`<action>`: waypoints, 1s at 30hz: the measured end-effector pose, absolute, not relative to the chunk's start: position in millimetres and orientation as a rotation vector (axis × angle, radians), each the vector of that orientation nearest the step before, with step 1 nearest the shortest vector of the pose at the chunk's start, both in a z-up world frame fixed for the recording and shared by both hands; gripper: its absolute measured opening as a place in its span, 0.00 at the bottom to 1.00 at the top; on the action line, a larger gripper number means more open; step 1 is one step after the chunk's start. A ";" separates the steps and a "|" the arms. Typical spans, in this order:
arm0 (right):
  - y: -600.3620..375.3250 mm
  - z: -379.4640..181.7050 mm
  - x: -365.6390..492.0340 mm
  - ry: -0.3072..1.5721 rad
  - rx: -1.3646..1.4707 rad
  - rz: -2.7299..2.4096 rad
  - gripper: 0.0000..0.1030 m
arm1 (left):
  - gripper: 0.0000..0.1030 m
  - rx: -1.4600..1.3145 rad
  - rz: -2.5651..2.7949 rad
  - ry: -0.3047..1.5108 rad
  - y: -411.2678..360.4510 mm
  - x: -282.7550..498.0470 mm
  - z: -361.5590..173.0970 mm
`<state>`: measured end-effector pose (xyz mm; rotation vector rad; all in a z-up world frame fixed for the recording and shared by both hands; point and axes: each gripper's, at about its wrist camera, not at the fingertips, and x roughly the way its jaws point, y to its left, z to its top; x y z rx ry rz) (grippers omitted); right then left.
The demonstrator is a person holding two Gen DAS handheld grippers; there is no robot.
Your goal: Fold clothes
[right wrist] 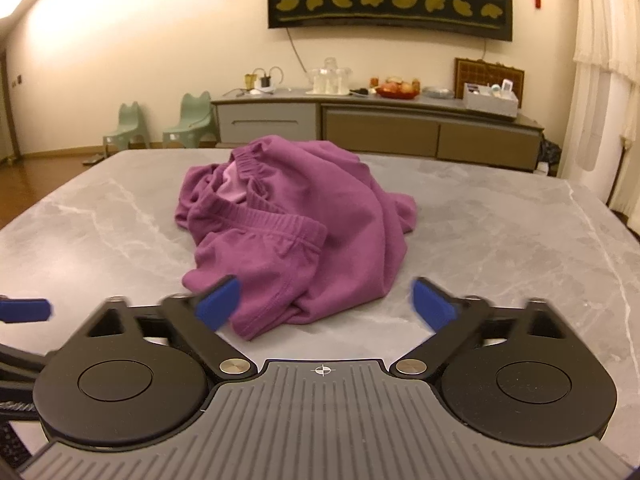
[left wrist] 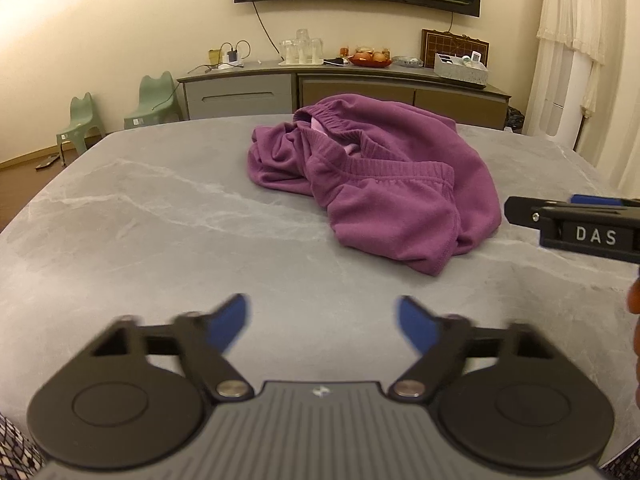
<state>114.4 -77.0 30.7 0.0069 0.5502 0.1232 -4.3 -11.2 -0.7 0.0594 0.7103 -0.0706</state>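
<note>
**Purple pants in a heap, both grippers wide open**

The purple pants (left wrist: 376,184) are bunched up in a crumpled pile on the grey marble-look worktop (left wrist: 140,220), roughly mid-surface and a bit toward the far edge. The elastic waistband is showing on top, with a paler lining peeking out of the opening. One folded-over edge points toward the cameras.

The left gripper (left wrist: 322,322) hangs over bare worktop, fingers spread apart, nothing between them, well short of the pile. The right gripper (right wrist: 326,306) is closer: fingers apart too, with the near hem of the pants sitting right in front of the gap, left blue pad (right wrist: 218,304) overlapping the fabric in view. Can't tell if it's actually touching.

Behind the worktop there's a long sideboard (right wrist: 376,124) against the wall with glasses and a fruit bowl on it, plus two green kiddie chairs (left wrist: 116,118) on the floor.
</note>
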 end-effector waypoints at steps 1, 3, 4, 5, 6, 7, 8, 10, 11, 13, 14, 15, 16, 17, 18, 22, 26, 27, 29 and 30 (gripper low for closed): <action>-78.3 29.9 115.1 0.563 0.020 0.136 0.39 | 0.36 0.062 -0.071 0.710 -11.5 -4.4 -0.9; -81.7 28.1 117.2 0.591 0.052 0.159 0.14 | 0.09 0.066 -0.069 0.711 -12.0 -4.7 -1.3; -82.8 27.5 117.7 0.598 0.061 0.168 0.06 | 0.01 0.068 -0.067 0.712 -12.3 -4.8 -1.5; -82.8 27.7 117.2 0.596 0.060 0.173 0.01 | 0.00 0.070 -0.065 0.709 -12.5 -5.3 -1.5; -82.3 28.5 116.3 0.592 0.056 0.178 0.00 | 0.00 0.072 -0.063 0.702 -12.7 -6.1 -1.5; -81.5 29.2 115.6 0.589 0.051 0.184 0.00 | 0.00 0.076 -0.061 0.696 -13.1 -7.1 -1.2; -80.4 29.8 114.6 0.586 0.047 0.190 0.00 | 0.00 0.079 -0.059 0.692 -13.3 -7.9 -0.6; -78.2 30.6 113.6 0.584 0.040 0.196 0.00 | 0.00 0.081 -0.055 0.685 -13.7 -9.2 0.6; -77.1 30.6 113.4 0.585 0.035 0.197 0.00 | 0.00 0.080 -0.054 0.683 -13.5 -9.7 1.0; -75.5 29.8 113.1 0.588 0.024 0.197 0.00 | 0.00 0.076 -0.053 0.685 -12.4 -10.1 1.2; -75.1 29.2 113.3 0.590 0.022 0.195 0.00 | 0.00 0.074 -0.051 0.687 -11.6 -9.8 0.9; -75.1 28.6 113.9 0.592 0.022 0.192 0.00 | 0.00 0.072 -0.048 0.688 -10.7 -9.5 0.6; -75.2 28.0 114.4 0.594 0.022 0.188 0.00 | 0.00 0.072 -0.045 0.688 -9.9 -9.3 0.4; -75.2 27.4 115.0 0.596 0.021 0.185 0.00 | 0.00 0.070 -0.041 0.689 -9.1 -9.0 0.2; -75.2 26.8 115.5 0.598 0.021 0.181 0.00 | 0.00 0.069 -0.038 0.689 -8.4 -8.8 0.2; -75.3 24.4 117.6 0.606 0.020 0.168 0.00 | 0.00 0.067 -0.028 0.693 -5.7 -7.8 -0.9; -76.1 21.7 120.0 0.617 0.026 0.151 0.12 | 0.00 0.055 -0.018 0.702 -1.9 -7.3 -2.1; -76.5 21.1 120.5 0.617 0.027 0.141 0.16 | 0.00 0.049 -0.016 0.707 -0.6 -6.8 -2.2; -76.5 20.7 120.7 0.611 0.024 0.124 0.54 | 0.06 0.037 -0.020 0.717 1.9 -6.6 -2.0; -76.5 20.6 120.9 0.607 0.021 0.117 0.58 | 0.17 0.030 -0.019 0.718 3.0 -7.2 -1.6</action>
